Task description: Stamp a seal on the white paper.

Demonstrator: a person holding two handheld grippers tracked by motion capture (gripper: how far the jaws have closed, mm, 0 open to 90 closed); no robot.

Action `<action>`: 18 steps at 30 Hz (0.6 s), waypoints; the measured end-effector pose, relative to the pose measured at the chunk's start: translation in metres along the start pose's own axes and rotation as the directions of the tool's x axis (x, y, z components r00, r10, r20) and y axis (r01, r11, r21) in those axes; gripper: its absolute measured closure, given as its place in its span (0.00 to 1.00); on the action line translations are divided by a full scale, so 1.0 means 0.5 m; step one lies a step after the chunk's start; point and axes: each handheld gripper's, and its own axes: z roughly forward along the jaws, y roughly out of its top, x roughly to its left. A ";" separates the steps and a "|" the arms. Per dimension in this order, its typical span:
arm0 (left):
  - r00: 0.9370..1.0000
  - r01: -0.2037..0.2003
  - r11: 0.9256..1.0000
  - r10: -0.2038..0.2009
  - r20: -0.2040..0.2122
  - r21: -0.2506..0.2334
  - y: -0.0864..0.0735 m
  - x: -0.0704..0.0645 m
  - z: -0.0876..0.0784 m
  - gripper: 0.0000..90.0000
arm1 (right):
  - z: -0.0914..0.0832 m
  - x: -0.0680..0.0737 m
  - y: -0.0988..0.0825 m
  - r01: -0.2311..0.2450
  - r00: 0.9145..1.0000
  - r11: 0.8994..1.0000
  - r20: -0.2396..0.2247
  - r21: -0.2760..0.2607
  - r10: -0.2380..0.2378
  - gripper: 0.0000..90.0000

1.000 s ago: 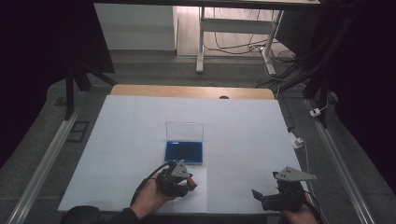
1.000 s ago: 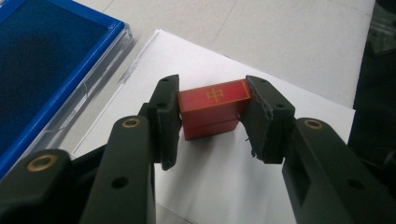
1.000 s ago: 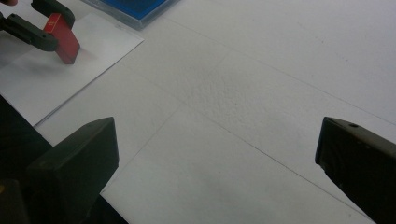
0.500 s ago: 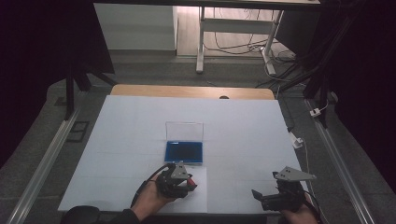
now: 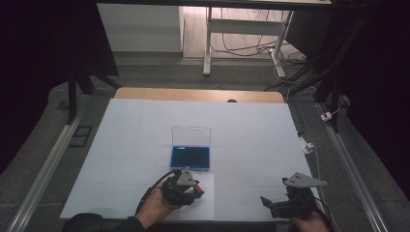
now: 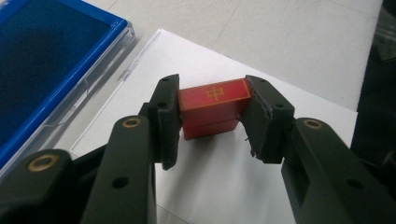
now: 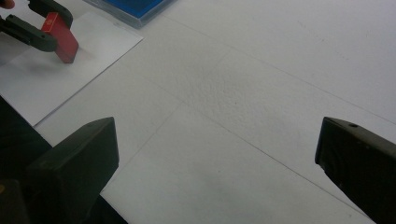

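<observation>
Little has changed over the last second: your left claw [image 6: 212, 121] sits where it did a moment ago, clenched on the red block [image 6: 212, 106], and your right claw [image 5: 283, 205] has not shifted either. That stillness reads to me as a press or a pause, not a carry.

Nearest to you, the left claw's two black jaws grip the red block by its side faces, with the gold character on its top face showing between them. In the right gripper view the block [image 7: 60, 39] hangs tilted from those jaws, its lower end at or just above the white sheet of paper [image 6: 233, 186] beneath the claw; I cannot tell whether it touches. It looks like a stamp, so stamping the sheet is my guess at the job.

Your right claw is released, jaws spread wide over bare desk [image 7: 261, 93], holding nothing, well to the side of the left one.

Beyond the left claw, just past the sheet's far edge, lies the open blue case [image 5: 190, 155], its clear lid [image 5: 191, 136] standing up behind the blue tray.
</observation>
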 end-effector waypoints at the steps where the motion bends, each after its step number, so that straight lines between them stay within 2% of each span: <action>1: 1.000 -0.010 1.000 0.010 -0.005 0.005 0.001 -0.001 -0.001 0.65 | 0.000 0.000 0.000 -0.001 1.000 1.000 0.000 0.000 0.001 0.00; 6: 0.999 0.030 1.000 -0.030 0.036 -0.006 -0.002 0.012 0.000 0.65 | 0.000 0.001 0.000 0.001 1.000 1.000 0.000 -0.002 -0.001 0.00; 11: 0.999 0.021 1.000 -0.021 0.047 -0.003 0.000 0.016 0.000 0.65 | 0.000 0.001 0.000 0.001 1.000 1.000 0.002 -0.002 -0.001 0.00; 18: 0.999 0.020 1.000 -0.021 0.033 0.018 0.008 0.012 -0.001 0.64 | 0.000 0.001 0.000 0.003 1.000 1.000 0.002 -0.002 -0.003 0.00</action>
